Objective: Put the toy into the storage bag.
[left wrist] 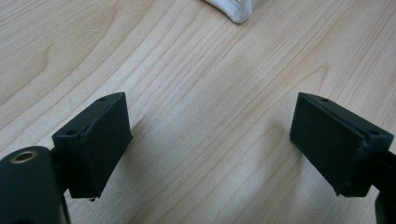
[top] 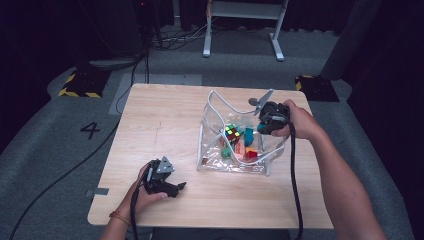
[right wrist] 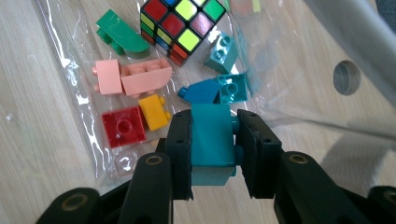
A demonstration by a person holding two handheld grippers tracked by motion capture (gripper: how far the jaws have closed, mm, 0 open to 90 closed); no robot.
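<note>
- Between the two black pads of the right gripper (right wrist: 214,140) sits a teal block (right wrist: 212,137), clamped from both sides; its studs point toward the right-hand pad, and its lower end sticks out a little below the pads toward the camera.
- Seen from the high view, that same right gripper (top: 264,125) hangs over the right-hand rim of a clear plastic bag (top: 212,107), with the teal block (top: 261,127) showing as a small spot of colour at its tip, above the bag's opening.
- Beneath the held block, on the floor of the bag (right wrist: 60,37), lie the other pieces: a cube puzzle (right wrist: 182,25) farthest from the jaws, a green curved piece (right wrist: 122,35) beside it, two pink blocks (right wrist: 133,78) touching each other, a yellow block (right wrist: 155,111) next to a red square block (right wrist: 123,126), and three more teal and blue blocks (right wrist: 219,86) just beyond the jaw tips.
- None of those loose pieces touches the held block; the nearest, a blue block, lies just past its far end.
- Down at the near left corner of the wooden table (top: 165,115), the left gripper (top: 175,189) rests low over the bare wood, well apart from the bag.
- Its own view shows the left gripper (left wrist: 210,144) with its jaws wide apart and only wood grain between them; a corner of the bag's white edge (left wrist: 236,11) peeks in at the top.
</note>
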